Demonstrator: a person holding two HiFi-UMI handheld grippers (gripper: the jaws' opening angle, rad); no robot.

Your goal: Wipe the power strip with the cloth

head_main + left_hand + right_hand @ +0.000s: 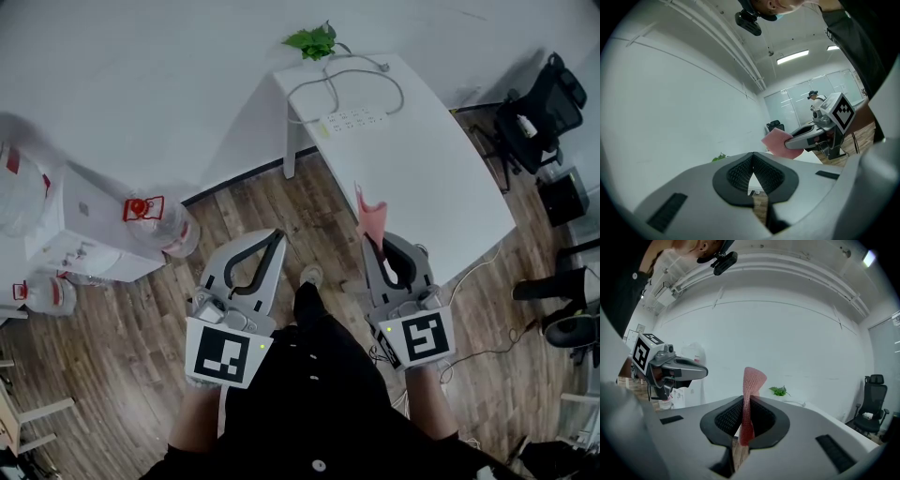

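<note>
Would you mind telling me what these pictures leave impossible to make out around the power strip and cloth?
Power strip: too small in the head view to judge dirt or count sockets; absent from both gripper views.
Cloth: lower end hidden between fingers of the right gripper, in its own view.
Cable: plug end too small to trace, head view.

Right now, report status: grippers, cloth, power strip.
Right hand-held gripper shut on pink cloth. Left hand-held gripper shut, empty. Power strip on white table ahead, cloth short of it. Nothing seen in the way.
</note>
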